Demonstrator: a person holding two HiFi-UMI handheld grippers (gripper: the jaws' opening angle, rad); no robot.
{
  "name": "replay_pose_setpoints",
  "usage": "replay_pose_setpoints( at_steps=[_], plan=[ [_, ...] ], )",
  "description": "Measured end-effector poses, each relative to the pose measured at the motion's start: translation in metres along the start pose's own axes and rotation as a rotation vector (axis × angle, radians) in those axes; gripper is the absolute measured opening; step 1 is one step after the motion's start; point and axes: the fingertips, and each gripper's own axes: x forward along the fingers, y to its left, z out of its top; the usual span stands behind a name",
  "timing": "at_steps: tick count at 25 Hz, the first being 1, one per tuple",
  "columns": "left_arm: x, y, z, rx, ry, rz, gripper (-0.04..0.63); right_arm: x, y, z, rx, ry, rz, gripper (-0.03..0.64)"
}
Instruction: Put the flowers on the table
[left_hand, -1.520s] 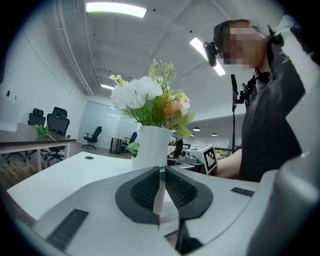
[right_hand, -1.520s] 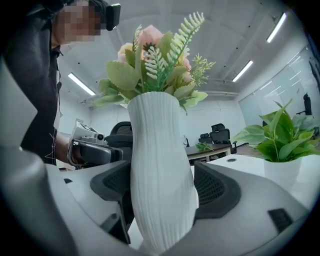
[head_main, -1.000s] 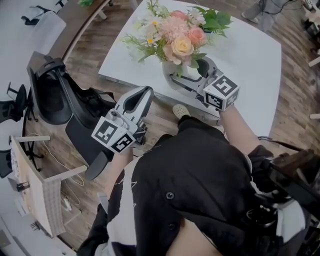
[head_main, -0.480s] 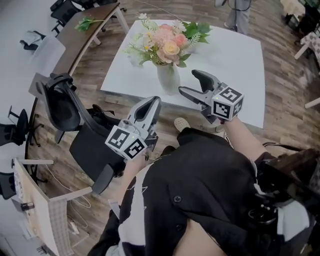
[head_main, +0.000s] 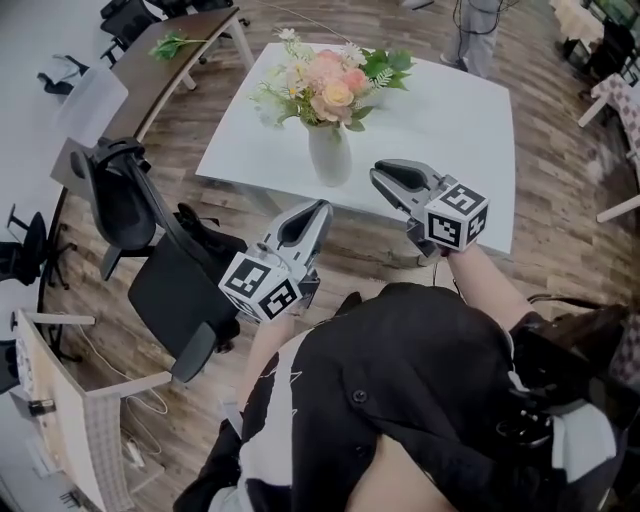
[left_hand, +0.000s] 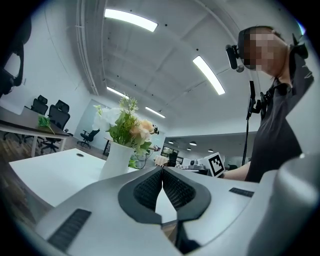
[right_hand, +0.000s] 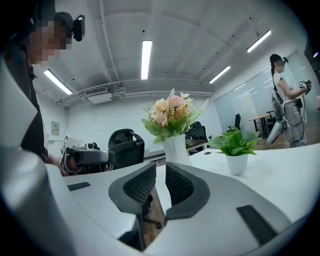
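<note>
The flowers (head_main: 325, 82), pink and peach with green leaves, stand upright in a white vase (head_main: 330, 155) near the front edge of the white table (head_main: 450, 115). My right gripper (head_main: 385, 180) hovers just right of the vase, apart from it. Its jaws are closing, with a narrow gap and nothing between them. In the right gripper view the vase (right_hand: 177, 149) and the flowers (right_hand: 172, 114) rise beyond the right gripper (right_hand: 160, 170). My left gripper (head_main: 318, 208) is shut and empty, in front of the table. Its own view shows the left gripper (left_hand: 162, 170) below the vase (left_hand: 116, 160).
A black office chair (head_main: 150, 250) stands left of me. Behind it is a brown desk (head_main: 170, 60). A small potted plant (right_hand: 236, 150) sits on a white tabletop. Another person (right_hand: 285, 100) stands far off. A wooden rack (head_main: 90, 400) is at lower left.
The right gripper has drawn back from around the vase to its right, and its jaws have come nearly together. The vase stays on the table. The left gripper stays shut.
</note>
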Motion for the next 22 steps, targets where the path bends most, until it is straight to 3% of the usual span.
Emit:
replay_pose_setpoints(
  at_steps=[10,22],
  plan=[
    [0.019,-0.027,-0.013,0.014,0.025,0.025,0.015,-0.035,-0.002,0.016,0.06,-0.022,-0.002,0.032],
    [0.036,-0.083,-0.03,0.01,-0.014,0.171,0.015,-0.092,-0.002,-0.004,-0.002,0.072,0.109,0.018]
  ],
)
